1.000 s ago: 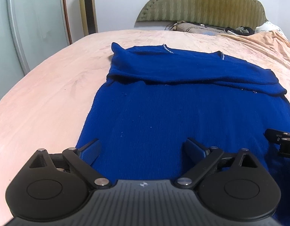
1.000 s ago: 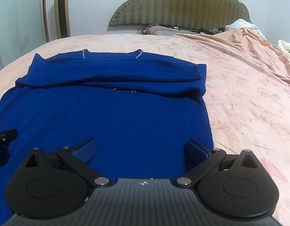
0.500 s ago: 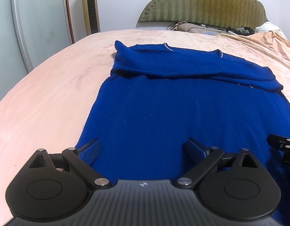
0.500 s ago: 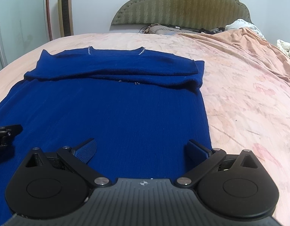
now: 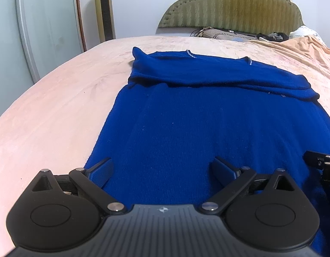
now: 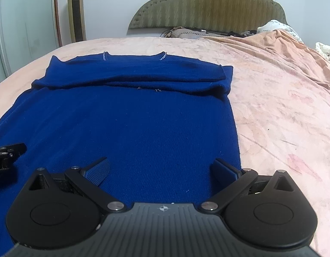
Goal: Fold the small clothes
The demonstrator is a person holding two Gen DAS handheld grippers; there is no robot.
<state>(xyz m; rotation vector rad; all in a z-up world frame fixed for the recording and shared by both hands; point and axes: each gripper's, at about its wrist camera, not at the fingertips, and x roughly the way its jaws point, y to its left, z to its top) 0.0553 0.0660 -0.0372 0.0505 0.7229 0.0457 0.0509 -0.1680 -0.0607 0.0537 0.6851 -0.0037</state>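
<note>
Blue sweater (image 5: 207, 128) lies flat mid-bed (image 5: 47, 111), sleeves folded across its far end. Left gripper (image 5: 162, 169) and right gripper (image 6: 162, 169) hover at the near hem, fingers wide, empty. Soft, limp knit, probably light; pinch both hem corners.

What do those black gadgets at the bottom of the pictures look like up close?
Each is matte black plastic. The left gripper and right gripper each have a ribbed centre body with a small star-like logo, two round discs, silver screws on angled link arms, and two fingers faced with blue textured pads. No cables or sleeves show.
</note>
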